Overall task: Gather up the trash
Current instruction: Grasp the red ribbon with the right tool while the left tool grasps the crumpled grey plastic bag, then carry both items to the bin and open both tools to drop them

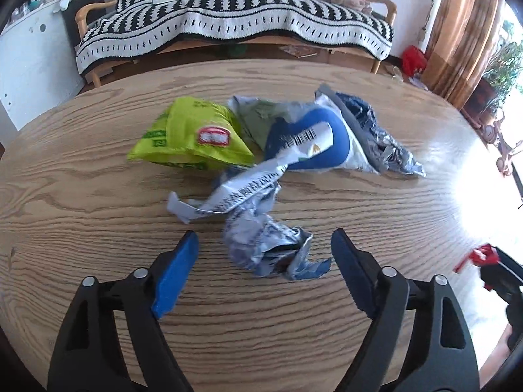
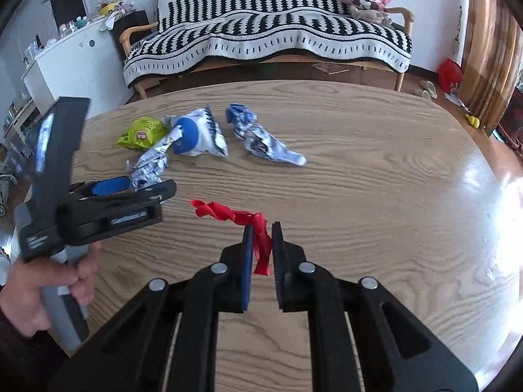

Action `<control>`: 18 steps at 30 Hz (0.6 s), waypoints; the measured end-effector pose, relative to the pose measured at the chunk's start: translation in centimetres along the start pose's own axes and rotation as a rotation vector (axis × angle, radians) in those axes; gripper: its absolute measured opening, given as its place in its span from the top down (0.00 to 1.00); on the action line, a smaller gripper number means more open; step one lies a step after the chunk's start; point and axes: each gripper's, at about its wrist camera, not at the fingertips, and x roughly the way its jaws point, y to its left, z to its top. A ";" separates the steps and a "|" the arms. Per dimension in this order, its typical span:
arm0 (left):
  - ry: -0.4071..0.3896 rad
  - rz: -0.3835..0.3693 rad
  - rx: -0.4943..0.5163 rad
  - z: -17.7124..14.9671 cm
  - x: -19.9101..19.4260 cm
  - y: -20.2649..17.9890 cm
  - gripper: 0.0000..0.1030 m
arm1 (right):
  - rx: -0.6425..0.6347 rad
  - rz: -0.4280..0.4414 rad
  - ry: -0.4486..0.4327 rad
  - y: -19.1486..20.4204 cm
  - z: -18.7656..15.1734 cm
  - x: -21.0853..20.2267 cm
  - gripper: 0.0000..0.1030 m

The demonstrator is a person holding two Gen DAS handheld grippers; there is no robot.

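Several wrappers lie on the wooden table (image 1: 98, 196). My left gripper (image 1: 264, 248) is open with its jaws either side of a crumpled silver-blue wrapper (image 1: 258, 225), which also shows in the right wrist view (image 2: 148, 166). Behind it lie a green snack bag (image 1: 189, 134), a blue-and-white bag (image 1: 313, 140) and a crumpled foil wrapper (image 2: 264, 137). My right gripper (image 2: 261, 228) is shut on a red ribbon-like wrapper (image 2: 235, 217), held just above the table. The left gripper (image 2: 137, 189) shows at the left of the right wrist view.
A sofa with a black-and-white striped blanket (image 1: 235, 16) stands beyond the table's far edge. A white cabinet (image 1: 29, 62) is at the left. A curtain (image 1: 457, 32) and bright window glare (image 1: 483, 179) are at the right.
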 end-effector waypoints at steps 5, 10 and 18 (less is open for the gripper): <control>-0.026 0.049 0.032 0.1 -0.3 -0.8 0.58 | 0.025 0.005 0.001 -1.3 -0.8 -0.9 0.89; -0.022 0.032 -0.005 -0.4 -2.0 -0.6 0.62 | 0.039 0.012 -0.015 -1.8 -1.1 -1.9 0.88; -0.045 -0.006 0.002 -1.5 -4.8 -2.1 0.63 | 0.069 -0.018 -0.052 -1.9 -1.2 -4.9 0.89</control>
